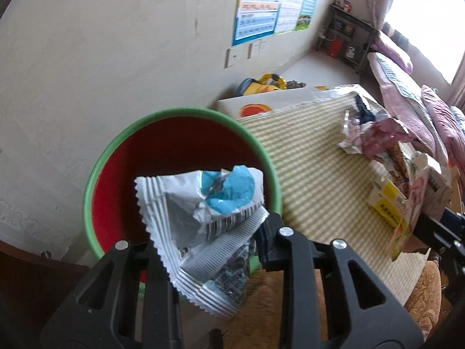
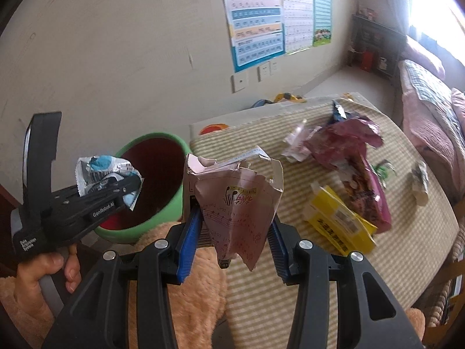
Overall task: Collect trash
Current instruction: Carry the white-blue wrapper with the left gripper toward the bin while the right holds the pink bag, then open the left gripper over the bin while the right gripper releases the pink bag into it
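The left gripper (image 1: 203,241) is clamped on a crinkled silver-blue wrapper (image 1: 200,203) with zigzag edges, just above the open mouth of the round green-rimmed bin (image 1: 180,115). The right gripper (image 2: 235,232) pinches a torn pink carton (image 2: 235,186), beside the bin's rim.

You've got a plain cream wall (image 2: 116,58) with posters (image 2: 255,20), a dark shelf (image 1: 345,37) in the corner, bright window (image 1: 430,23) washing out the pink bedding (image 2: 430,110).
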`<state>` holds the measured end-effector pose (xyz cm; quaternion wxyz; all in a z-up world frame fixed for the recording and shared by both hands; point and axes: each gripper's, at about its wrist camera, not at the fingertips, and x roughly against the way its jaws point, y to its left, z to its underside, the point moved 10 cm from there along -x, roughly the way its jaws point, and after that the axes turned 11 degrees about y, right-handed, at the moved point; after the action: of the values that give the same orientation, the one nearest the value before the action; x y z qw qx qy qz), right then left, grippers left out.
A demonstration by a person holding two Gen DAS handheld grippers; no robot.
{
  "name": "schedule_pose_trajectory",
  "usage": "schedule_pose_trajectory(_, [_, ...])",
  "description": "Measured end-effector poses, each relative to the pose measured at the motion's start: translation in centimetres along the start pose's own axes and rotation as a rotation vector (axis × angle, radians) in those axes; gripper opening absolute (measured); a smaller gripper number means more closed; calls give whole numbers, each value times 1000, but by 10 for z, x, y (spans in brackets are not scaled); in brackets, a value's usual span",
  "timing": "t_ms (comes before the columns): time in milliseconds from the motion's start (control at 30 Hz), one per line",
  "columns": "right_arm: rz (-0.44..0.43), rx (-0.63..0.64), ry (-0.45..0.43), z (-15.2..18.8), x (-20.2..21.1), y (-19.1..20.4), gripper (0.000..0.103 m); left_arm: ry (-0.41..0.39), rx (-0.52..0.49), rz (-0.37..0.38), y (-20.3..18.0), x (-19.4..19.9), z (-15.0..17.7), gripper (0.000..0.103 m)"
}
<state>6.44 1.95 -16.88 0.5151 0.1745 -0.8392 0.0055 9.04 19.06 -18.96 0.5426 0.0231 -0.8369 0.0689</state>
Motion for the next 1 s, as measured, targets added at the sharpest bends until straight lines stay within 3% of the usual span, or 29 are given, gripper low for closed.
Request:
schedule_pose_trajectory(467, [-75, 117, 25, -38, -30, 67, 43, 41, 95, -54, 57, -21, 8, 27])
schedule_pose_trajectory(1000, [-107, 156, 63, -51, -58, 104, 45, 79, 146, -56, 83, -39, 15, 27])
